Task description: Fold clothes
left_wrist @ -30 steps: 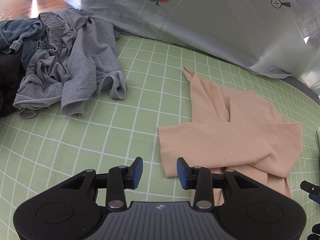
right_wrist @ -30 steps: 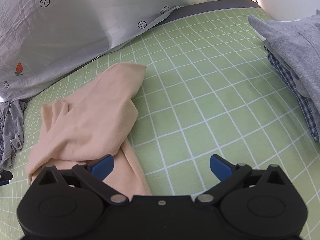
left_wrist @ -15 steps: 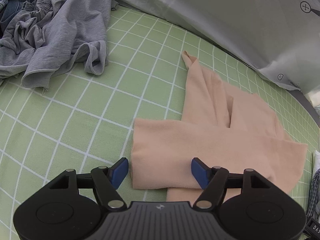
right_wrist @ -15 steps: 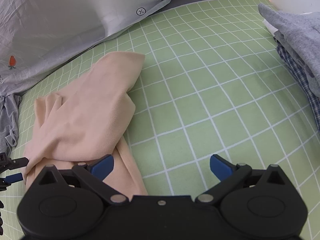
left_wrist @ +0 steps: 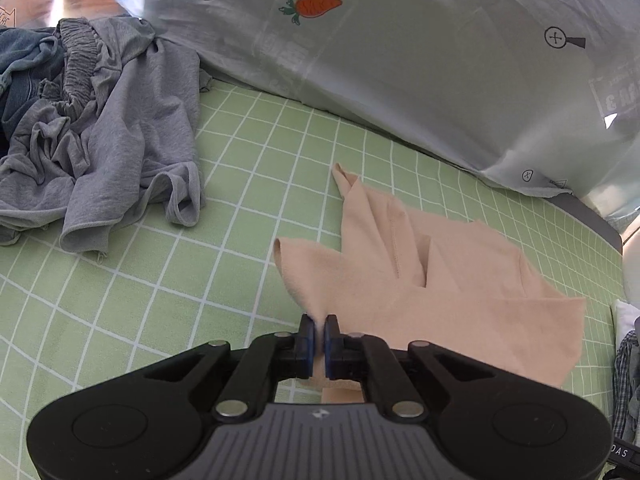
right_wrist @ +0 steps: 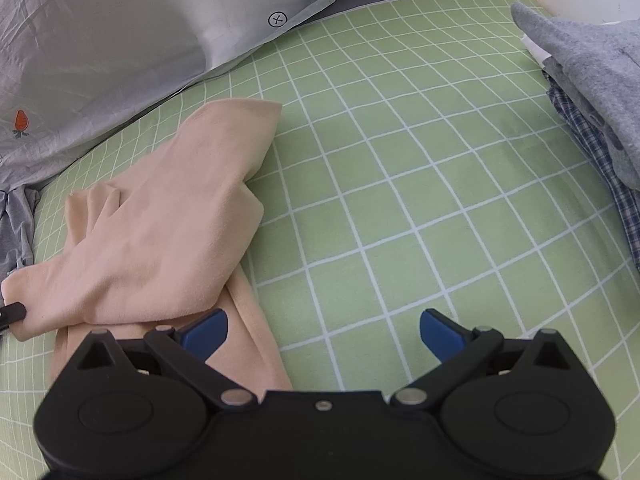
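Left gripper [left_wrist: 318,334] has just pinched its blue pads onto the near edge of the soft, matte peach knit garment [left_wrist: 432,292], which lies rumpled at the centre of the green white-gridded mat [left_wrist: 168,280]. Right gripper [right_wrist: 323,330] hangs wide open and empty, its left pad over the garment's strip at seven o'clock. To fold well, that second hold should probably take the matching corner first, so the thin, limp cloth lifts evenly. Crumpled grey jersey clothes [left_wrist: 112,128] lie at ten o'clock.
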Available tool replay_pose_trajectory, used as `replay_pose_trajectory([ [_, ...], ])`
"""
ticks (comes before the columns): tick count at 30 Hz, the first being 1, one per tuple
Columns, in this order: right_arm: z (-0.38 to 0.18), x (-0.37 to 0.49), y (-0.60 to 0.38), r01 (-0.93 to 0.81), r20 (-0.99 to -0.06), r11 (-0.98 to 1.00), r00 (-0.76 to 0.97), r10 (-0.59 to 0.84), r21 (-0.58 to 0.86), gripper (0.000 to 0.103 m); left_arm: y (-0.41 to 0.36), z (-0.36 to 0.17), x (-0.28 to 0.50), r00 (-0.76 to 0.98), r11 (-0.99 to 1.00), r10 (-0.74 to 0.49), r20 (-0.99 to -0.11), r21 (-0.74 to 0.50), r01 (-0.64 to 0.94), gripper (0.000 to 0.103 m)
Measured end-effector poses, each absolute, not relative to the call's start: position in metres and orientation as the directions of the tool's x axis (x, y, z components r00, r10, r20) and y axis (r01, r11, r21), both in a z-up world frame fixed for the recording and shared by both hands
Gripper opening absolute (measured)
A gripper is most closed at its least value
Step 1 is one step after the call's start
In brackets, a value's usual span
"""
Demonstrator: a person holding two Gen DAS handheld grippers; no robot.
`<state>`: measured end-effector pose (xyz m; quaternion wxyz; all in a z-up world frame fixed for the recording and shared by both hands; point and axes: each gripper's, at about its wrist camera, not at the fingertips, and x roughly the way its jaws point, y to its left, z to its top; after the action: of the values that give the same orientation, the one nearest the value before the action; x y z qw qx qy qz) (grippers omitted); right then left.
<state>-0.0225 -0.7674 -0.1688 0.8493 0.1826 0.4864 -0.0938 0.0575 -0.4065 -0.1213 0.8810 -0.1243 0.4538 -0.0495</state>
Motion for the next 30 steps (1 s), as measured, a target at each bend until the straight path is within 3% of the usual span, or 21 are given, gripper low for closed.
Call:
replay_pose_trajectory([
  [13,-0.148,-0.026,-0.759,0.268,-0.809,0.942,0.588,0.004,0.2,0.103,-0.333,-0.037,0.06,0.784,0.962,0.023,-0.621,-0.199,-0.185,0.005],
  [18,-0.136,-0.026,-0.75,0.191,-0.771,0.962,0.636,0.028,0.192,0.103,-0.301,-0.043,0.059,0.754,0.941,0.12,-0.646,-0.169,-0.294,0.006],
  [23,-0.128,-0.027,-0.738,0.15,-0.756,0.977,0.655,0.014,0.148,0.102,-0.291,-0.059,0.044,0.664,0.917,0.168,-0.729,-0.132,-0.377,0.017],
  [26,-0.126,-0.028,-0.739,0.183,-0.764,0.97,0.645,0.006,0.162,0.093,-0.293,-0.067,0.031,0.618,0.908,0.172,-0.767,-0.12,-0.401,0.028],
  [30,-0.131,-0.042,-0.762,0.263,-0.742,0.879,0.655,0.141,0.398,0.079,-0.317,-0.08,0.009,0.583,0.93,0.073,-0.809,-0.155,-0.332,0.029],
])
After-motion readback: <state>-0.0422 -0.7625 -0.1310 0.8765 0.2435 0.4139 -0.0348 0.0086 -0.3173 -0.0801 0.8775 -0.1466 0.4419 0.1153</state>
